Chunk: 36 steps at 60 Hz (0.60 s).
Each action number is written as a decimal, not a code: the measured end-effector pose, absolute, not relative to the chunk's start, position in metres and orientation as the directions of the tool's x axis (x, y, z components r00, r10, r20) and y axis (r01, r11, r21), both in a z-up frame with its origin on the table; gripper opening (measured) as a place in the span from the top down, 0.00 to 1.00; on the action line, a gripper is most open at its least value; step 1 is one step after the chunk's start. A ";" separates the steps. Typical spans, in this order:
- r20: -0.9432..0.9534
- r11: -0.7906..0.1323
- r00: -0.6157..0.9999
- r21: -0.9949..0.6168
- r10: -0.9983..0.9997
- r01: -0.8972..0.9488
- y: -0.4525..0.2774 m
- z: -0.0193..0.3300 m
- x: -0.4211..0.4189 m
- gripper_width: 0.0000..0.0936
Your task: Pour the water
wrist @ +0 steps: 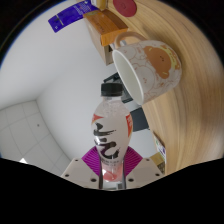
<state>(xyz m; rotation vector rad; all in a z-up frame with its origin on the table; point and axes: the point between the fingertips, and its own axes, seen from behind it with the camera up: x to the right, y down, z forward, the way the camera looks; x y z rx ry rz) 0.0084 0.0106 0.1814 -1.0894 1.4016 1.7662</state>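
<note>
The gripper [112, 168] has its jaws closed on a clear plastic bottle [110, 135] with a pink and white label, both pads pressing the lower body, so the bottle is carried between the fingers and points forward. The whole view is tipped, so the bottle is leaning toward a white mug [146, 68] with reddish markings that stands on the wooden table [185, 130]. The bottle's dark neck [114, 90] sits right at the mug's rim, seemingly just over the opening, though whether they touch cannot be told. No stream of water is visible, and whether a cap is on the neck is unclear. The step in hand looks like the pour itself. To do it well, the neck should stay above the mug's opening, not its outer wall, and the tilt should increase slowly so water comes in a thin flow without gulping. The grip must stay firm, since a smooth bottle could slip or twist. Beyond the mug stand a wooden box [100, 28] and a purple packet [73, 17].
</note>
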 end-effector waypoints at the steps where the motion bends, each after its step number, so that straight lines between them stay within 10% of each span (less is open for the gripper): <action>1: -0.893 -0.244 -0.450 0.440 -0.019 -0.864 0.013 0.183 0.008 0.73; 18: -0.971 -0.226 0.221 -0.237 0.095 -0.945 0.009 0.257 0.062 0.73; 36: -0.344 -0.070 0.938 -0.935 -0.050 -0.346 -0.020 0.256 0.220 0.73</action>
